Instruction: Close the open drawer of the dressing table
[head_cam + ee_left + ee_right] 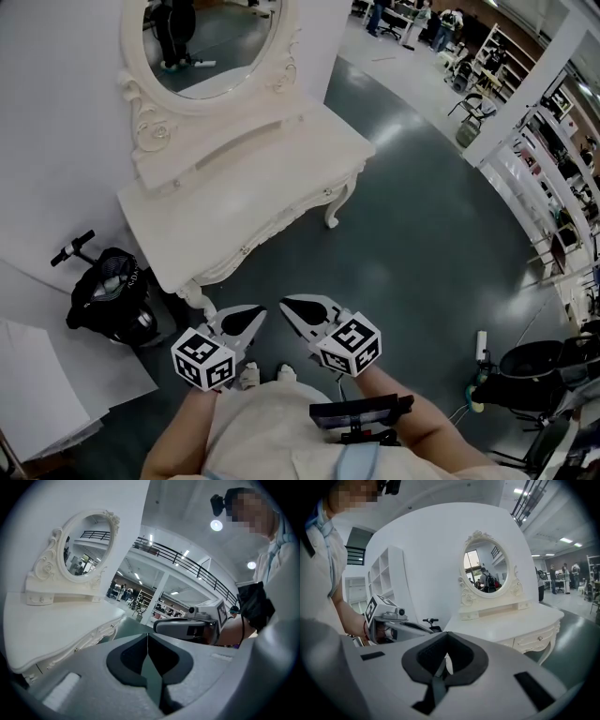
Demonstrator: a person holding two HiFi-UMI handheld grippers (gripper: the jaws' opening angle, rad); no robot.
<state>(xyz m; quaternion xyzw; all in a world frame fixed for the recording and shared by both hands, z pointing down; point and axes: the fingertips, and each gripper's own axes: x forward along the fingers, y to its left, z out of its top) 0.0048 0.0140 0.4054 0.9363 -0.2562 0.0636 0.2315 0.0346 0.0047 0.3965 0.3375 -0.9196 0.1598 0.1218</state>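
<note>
Dressing table [253, 187] drawer [539, 638] is looking flush; we are judging the closing done, holding left gripper [255, 313] and right gripper [291, 307] pinched together, empty, apart from it.

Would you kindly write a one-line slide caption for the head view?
Left tongs and right tongs, both shut and empty, point toward the white dressing table and its oval mirror.

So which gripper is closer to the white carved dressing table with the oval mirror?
Left. The left gripper hangs just off the dressing table's near corner; the right gripper is beside it, farther out over the floor.
</note>
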